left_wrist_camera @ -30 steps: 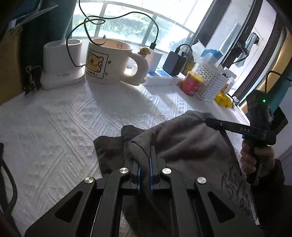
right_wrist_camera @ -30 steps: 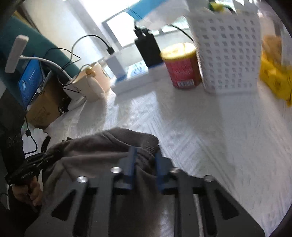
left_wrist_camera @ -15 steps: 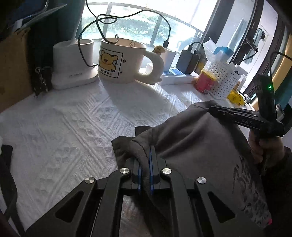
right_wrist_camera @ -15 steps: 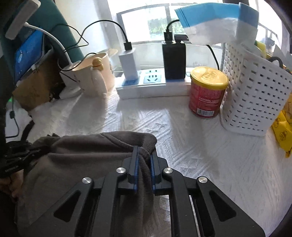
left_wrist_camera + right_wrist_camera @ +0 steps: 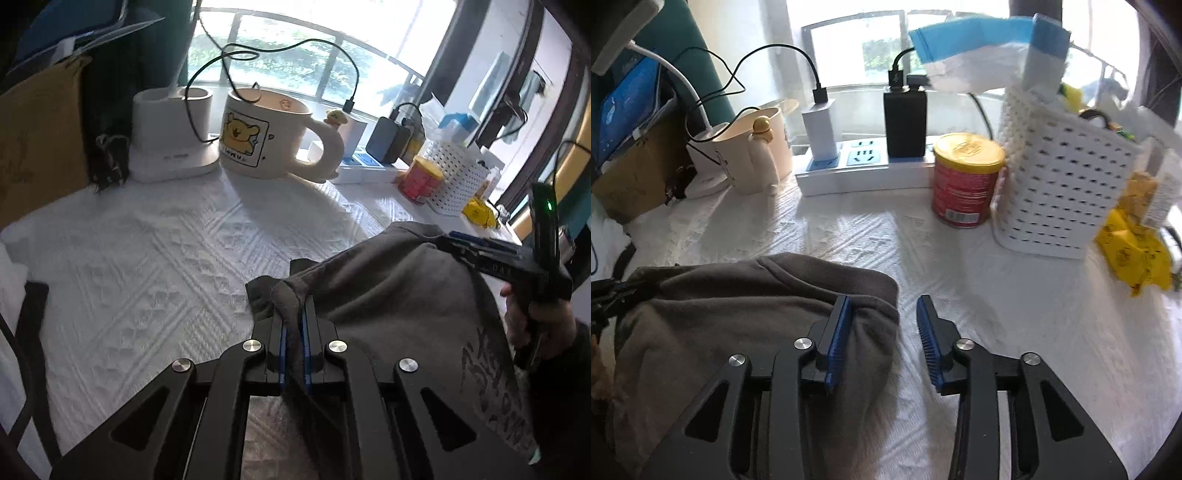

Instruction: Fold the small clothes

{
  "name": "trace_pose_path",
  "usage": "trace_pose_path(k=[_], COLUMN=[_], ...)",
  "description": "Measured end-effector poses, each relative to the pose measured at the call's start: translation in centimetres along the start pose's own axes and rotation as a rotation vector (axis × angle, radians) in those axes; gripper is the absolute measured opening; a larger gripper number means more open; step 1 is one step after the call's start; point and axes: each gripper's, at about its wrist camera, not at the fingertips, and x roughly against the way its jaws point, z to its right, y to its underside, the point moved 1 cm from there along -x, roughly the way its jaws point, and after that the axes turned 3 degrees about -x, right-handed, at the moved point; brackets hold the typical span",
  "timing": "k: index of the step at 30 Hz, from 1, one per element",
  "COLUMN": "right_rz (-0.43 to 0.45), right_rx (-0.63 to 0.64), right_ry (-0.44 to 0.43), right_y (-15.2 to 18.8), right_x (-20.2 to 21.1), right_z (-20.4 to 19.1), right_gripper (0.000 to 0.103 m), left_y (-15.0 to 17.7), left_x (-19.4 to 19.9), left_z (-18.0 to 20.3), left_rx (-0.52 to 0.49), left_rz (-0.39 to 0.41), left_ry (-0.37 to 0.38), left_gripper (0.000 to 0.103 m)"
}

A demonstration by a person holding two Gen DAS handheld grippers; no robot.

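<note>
A grey garment [image 5: 388, 295] with a dark print lies bunched on the white textured table cover [image 5: 129, 258]. My left gripper [image 5: 293, 310] is shut on its near left edge, cloth pinched between the blue pads. In the right wrist view the same garment [image 5: 738, 314] lies at the lower left. My right gripper [image 5: 882, 314] has its jaws opening. The cloth's folded edge rests against the left pad [image 5: 838, 332] and the right pad stands apart from it. The left wrist view shows the right gripper [image 5: 456, 240] at the garment's far right corner, held by a hand [image 5: 532, 325].
At the back stand a cream bear mug [image 5: 258, 136], a white lamp base [image 5: 170, 147] and a power strip [image 5: 864, 166] with chargers. A red can [image 5: 964, 181], a white perforated basket [image 5: 1060, 192] and yellow packets [image 5: 1134, 254] sit at the right. A cardboard box [image 5: 37, 140] borders the left.
The right gripper's jaws, earlier shut on the garment's fold, have parted and let the cloth go. The left gripper has stayed clamped on its edge.
</note>
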Motion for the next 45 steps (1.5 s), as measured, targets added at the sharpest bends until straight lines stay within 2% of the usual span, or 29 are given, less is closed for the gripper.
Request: trace_pose_path(k=[3, 10, 14, 22, 24, 26, 29, 39, 40, 42, 45], right_rz=[0.015, 0.033, 0.033, 0.039, 0.038, 0.035, 0.027, 0.003, 0.000, -0.009, -0.018], right_rx=[0.010, -0.043, -0.056, -0.078, -0.081, -0.082, -0.087, -0.131, -0.132, -0.140, -0.157], right_ry=[0.035, 0.034, 0.035, 0.041, 0.041, 0.043, 0.045, 0.037, 0.036, 0.029, 0.006], right_y=[0.7, 2.1, 3.3, 6.0, 6.8, 7.5, 8.8, 13.0, 13.6, 14.7, 16.3], right_x=[1.1, 4.0, 5.4, 8.7, 9.6, 10.1, 10.8, 13.6, 14.0, 14.5, 15.1], right_z=[-0.3, 0.3, 0.2, -0.5, -0.8, -1.1, -1.2, -0.8, -0.7, -0.6, -0.3], right_gripper=[0.041, 0.042, 0.042, 0.042, 0.042, 0.042, 0.042, 0.042, 0.042, 0.042, 0.042], left_y=[0.0, 0.0, 1.1, 4.3, 5.3, 6.3, 7.9, 11.8, 12.0, 12.5, 13.1], left_x=[1.0, 3.9, 5.3, 7.3, 7.7, 8.0, 8.4, 9.2, 9.3, 9.5, 9.8], left_z=[0.4, 1.6, 3.3, 5.8, 6.4, 6.9, 7.7, 9.2, 9.3, 9.6, 9.7], left_rx=[0.013, 0.030, 0.010, -0.020, -0.028, -0.026, -0.025, -0.043, -0.047, -0.042, -0.018], left_rz=[0.007, 0.032, 0.030, -0.007, -0.022, -0.037, -0.066, -0.132, -0.131, -0.121, -0.125], left_ry=[0.002, 0.015, 0.067, 0.105, 0.116, 0.131, 0.165, 0.171, 0.168, 0.169, 0.185], left_gripper=[0.006, 0.006, 0.008, 0.013, 0.028, 0.035, 0.035, 0.036, 0.037, 0.050, 0.052])
